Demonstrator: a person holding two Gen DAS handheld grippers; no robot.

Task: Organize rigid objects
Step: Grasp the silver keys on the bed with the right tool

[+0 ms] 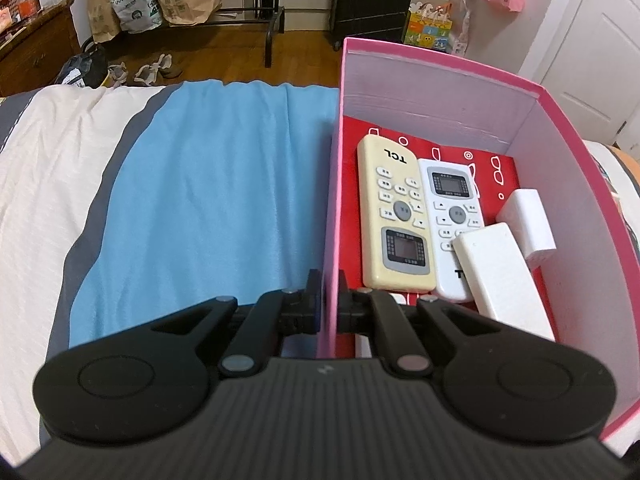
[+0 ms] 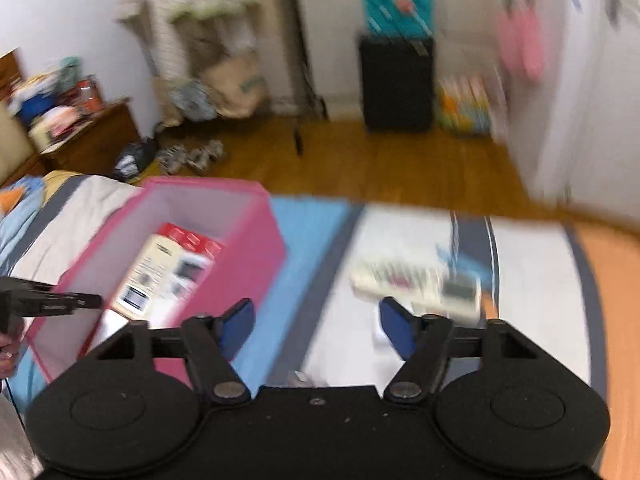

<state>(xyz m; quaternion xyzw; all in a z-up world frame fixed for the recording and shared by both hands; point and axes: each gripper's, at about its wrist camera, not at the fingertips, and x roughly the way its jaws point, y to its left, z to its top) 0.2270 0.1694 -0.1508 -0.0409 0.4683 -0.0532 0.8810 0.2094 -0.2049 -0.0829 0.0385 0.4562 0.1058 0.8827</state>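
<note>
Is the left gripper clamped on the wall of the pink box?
Yes: in the left wrist view the left gripper has its jaws shut on the near side wall of the pink box.

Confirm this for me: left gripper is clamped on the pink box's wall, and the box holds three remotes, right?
Not quite. The left gripper is clamped on the pink box wall, but the left wrist view shows two remotes inside: a cream remote and a white remote. The rest are two plain white blocks.
</note>
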